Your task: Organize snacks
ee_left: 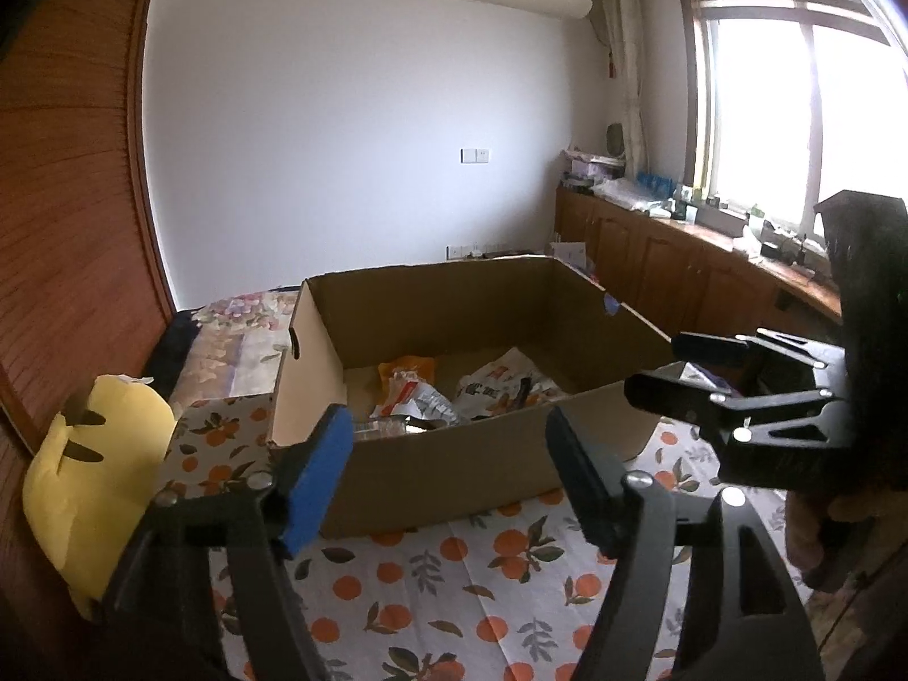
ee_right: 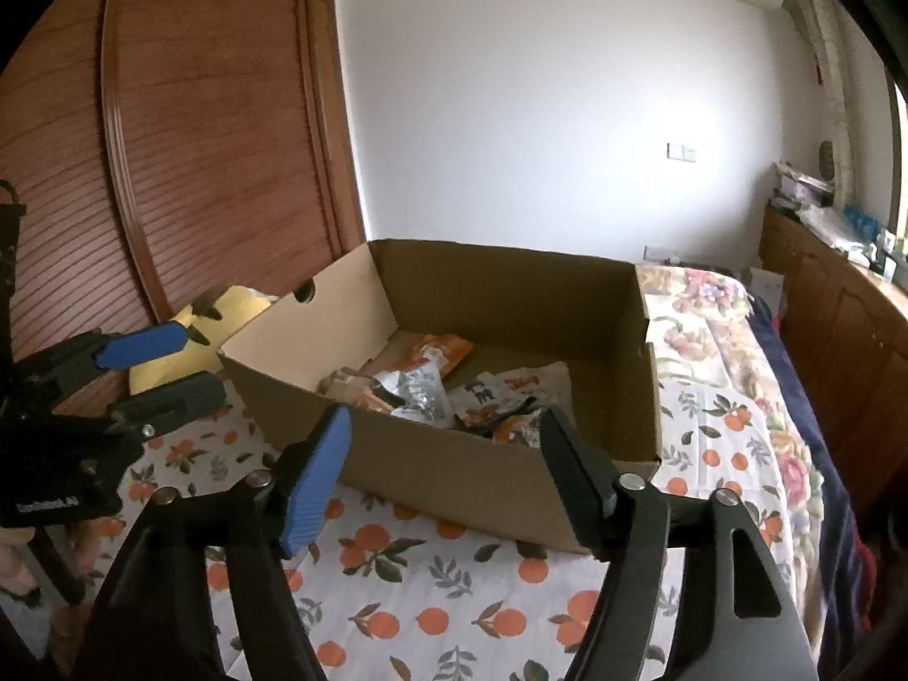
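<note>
In the left wrist view, the left gripper (ee_left: 448, 454) is wide apart and holds nothing, in front of the cardboard box (ee_left: 454, 465) on the orange-print bedsheet (ee_left: 454, 584). The snack packets (ee_left: 454, 391) lie inside the box. A yellow plush toy (ee_left: 96, 476) sits at the left.

In the right wrist view, the right gripper (ee_right: 442, 454) is also wide apart and empty, near the same box (ee_right: 454, 476) with the snack packets (ee_right: 431, 386) inside.

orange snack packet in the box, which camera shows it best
The right wrist view: the orange snack packet lies in plain sight on the floor of the cardboard box, near its back wall, beyond the silver wrappers. The left wrist view also shows it, but smaller, flatter and dimmer, partly behind a red and white wrapper.
</note>
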Action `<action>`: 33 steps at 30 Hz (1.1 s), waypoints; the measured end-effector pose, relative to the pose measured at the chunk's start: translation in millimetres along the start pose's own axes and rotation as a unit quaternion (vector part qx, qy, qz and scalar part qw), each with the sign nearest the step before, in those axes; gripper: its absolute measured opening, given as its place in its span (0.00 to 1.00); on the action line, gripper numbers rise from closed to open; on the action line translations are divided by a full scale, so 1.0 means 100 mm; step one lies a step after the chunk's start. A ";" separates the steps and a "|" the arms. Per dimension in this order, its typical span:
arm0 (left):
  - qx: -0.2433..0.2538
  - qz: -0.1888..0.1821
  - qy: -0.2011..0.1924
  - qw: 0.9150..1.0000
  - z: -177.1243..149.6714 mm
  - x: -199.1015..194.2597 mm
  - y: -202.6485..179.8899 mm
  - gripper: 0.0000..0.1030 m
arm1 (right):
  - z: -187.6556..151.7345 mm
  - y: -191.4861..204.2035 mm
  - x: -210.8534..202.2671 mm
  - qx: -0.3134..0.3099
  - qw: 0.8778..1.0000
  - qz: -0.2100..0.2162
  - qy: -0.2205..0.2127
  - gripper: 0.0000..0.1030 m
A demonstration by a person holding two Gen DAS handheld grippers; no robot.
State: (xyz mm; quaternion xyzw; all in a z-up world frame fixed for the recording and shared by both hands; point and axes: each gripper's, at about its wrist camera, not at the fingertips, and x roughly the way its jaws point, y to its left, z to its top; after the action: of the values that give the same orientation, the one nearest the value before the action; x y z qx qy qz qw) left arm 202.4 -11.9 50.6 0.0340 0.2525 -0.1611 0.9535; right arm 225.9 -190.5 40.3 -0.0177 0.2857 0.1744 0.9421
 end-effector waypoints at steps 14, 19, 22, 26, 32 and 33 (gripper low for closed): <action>0.011 0.025 -0.017 0.999 -0.03 -0.26 -0.13 0.92 | -0.07 0.05 -0.17 0.007 1.000 -0.004 -0.008 1.00; 0.012 0.031 -0.026 0.999 -0.07 -0.36 -0.16 0.95 | -0.12 0.06 -0.26 0.008 1.000 -0.023 -0.006 1.00; 0.007 0.032 -0.029 0.999 -0.12 -0.45 -0.18 0.95 | -0.16 0.06 -0.34 0.011 0.999 -0.030 -0.010 1.00; 0.004 0.043 -0.034 0.998 -0.19 -0.57 -0.21 0.95 | -0.20 0.06 -0.47 0.019 0.999 -0.032 -0.014 1.00; -0.011 0.051 -0.037 0.998 -0.36 -0.77 -0.23 0.96 | -0.35 0.14 -0.78 0.013 0.999 -0.044 -0.025 1.00; -0.014 0.051 -0.038 0.998 -0.38 -0.81 -0.22 0.97 | -0.38 0.15 -0.82 0.013 0.999 -0.046 -0.026 1.00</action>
State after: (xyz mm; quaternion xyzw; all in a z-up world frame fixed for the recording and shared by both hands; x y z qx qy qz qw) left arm 110.8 -3.9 57.4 0.0269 0.2160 -0.1099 0.9698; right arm 137.0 -207.3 54.5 -0.0140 0.2620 0.1277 0.9565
